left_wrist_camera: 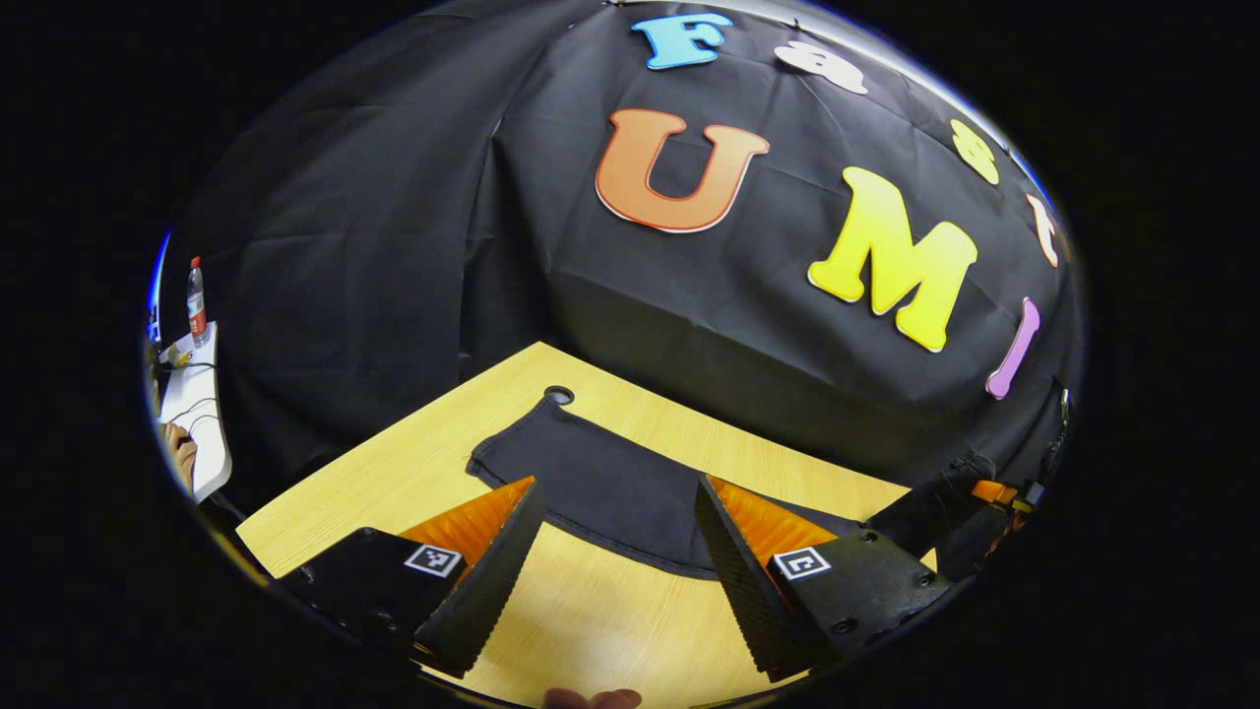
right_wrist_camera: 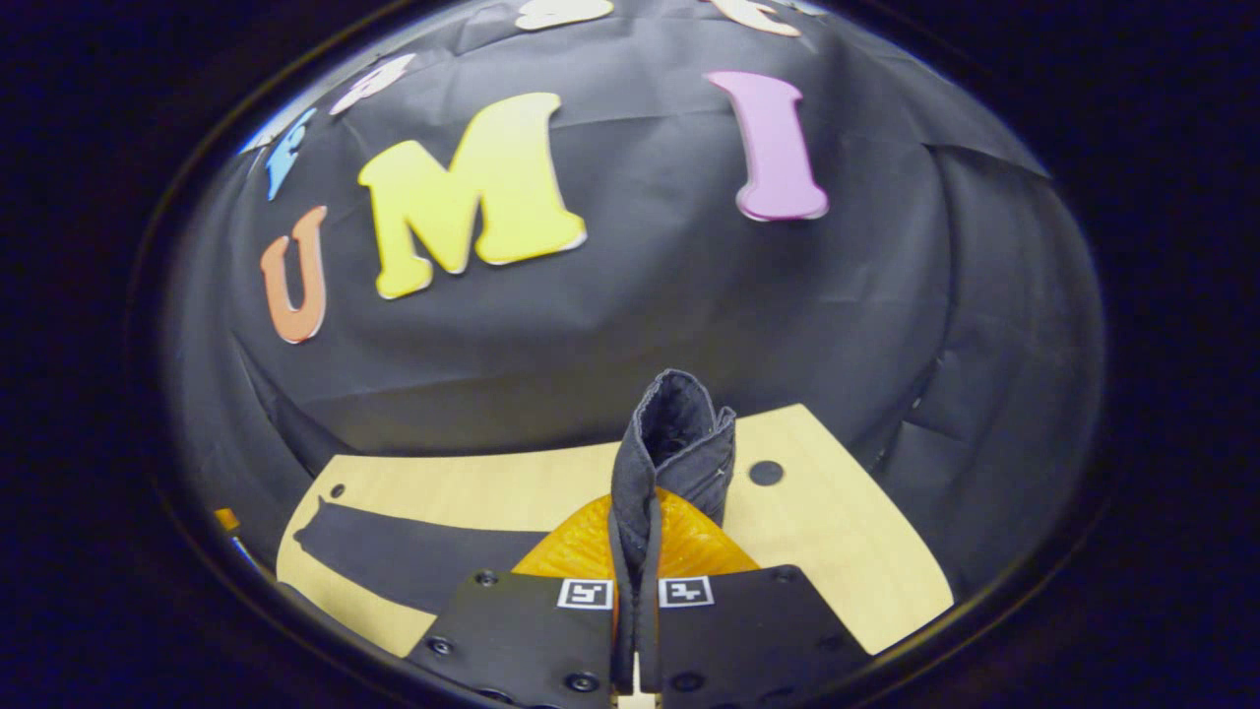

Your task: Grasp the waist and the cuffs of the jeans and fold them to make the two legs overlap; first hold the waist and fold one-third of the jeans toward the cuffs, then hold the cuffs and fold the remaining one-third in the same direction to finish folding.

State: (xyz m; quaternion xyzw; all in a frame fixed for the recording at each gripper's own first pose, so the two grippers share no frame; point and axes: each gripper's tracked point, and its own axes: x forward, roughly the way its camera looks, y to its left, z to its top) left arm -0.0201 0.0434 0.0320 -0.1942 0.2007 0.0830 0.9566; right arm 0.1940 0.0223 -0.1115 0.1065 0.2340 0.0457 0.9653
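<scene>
Wooden table [left_wrist_camera: 610, 611]; right tongs [right_wrist_camera: 635, 591] pinch jeans [right_wrist_camera: 674, 443], hiding their fold.

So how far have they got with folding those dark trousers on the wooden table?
Early on, it seems. The dark denim jeans lie long and flat on the light wooden table, no thirds fold visible. In hand: the right gripper has its jaws shut on a bunched edge of the jeans, lifting it. The left gripper hangs open above the cloth, gripping nothing. Both thirds folds look left to do.
</scene>
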